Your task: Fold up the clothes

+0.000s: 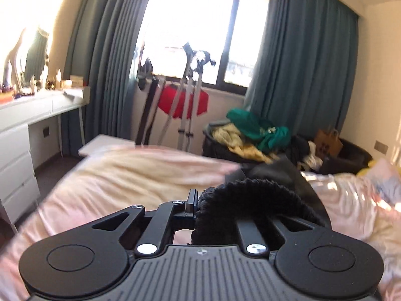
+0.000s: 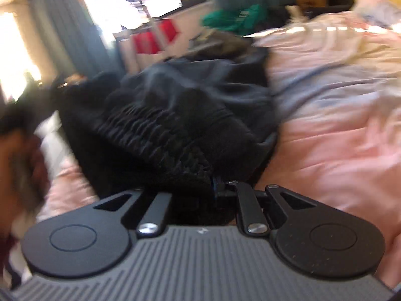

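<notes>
A black garment with a ribbed elastic band [image 1: 253, 200] bulges up over my left gripper [image 1: 196, 207], which is shut on the band; only its left finger [image 1: 191, 199] shows, the other is under the cloth. In the right wrist view the same black garment [image 2: 163, 125] hangs bunched over the pink bed cover [image 2: 330, 135], and my right gripper [image 2: 216, 188] is shut on its ribbed edge. The fingertips there are buried in the fabric. A blurred hand [image 2: 20, 165] shows at the left edge.
Pink bedding [image 1: 112, 173] fills the foreground. Beyond the bed stand a dark basket heaped with green and yellow clothes [image 1: 253, 133], a drying rack with a red cloth [image 1: 185, 100], a brown paper bag [image 1: 328, 143] and a white desk with drawers [image 1: 22, 130] at left.
</notes>
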`<state>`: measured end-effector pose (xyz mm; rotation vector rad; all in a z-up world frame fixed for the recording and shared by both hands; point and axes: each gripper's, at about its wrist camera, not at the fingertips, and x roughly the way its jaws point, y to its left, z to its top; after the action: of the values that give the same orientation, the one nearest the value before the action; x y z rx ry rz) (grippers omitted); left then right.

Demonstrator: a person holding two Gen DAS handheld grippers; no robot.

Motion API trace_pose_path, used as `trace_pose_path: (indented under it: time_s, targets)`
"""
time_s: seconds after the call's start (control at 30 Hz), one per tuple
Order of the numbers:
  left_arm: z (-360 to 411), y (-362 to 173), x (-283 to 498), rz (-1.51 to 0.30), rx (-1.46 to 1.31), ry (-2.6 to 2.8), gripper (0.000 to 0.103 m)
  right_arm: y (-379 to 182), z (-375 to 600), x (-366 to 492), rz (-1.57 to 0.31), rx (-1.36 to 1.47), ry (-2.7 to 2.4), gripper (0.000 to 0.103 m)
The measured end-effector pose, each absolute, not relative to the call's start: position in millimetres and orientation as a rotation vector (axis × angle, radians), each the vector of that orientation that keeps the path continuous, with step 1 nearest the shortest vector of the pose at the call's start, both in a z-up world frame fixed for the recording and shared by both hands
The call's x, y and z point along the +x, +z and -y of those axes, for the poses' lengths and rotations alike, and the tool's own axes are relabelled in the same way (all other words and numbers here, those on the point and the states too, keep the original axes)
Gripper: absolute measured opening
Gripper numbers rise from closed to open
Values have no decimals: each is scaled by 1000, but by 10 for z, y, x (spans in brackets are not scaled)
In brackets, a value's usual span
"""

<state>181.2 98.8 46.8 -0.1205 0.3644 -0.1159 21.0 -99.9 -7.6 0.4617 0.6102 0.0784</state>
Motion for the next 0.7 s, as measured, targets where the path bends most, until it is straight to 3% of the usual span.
trace_pose_path:
  time_s: [0.2,0.33,0.7]
  targets:
    - [-1785,1165,2496,-356,-94,43,8,260,-112,589,-530,478,378,13]
    - [-2434,1250,3095,-373,-84,195,9,334,-821,1064,-502,486,539,13]
    - [-3454,-155,3878,-595,-159,287,12,-559,-1522,1974,-690,444,636,13]
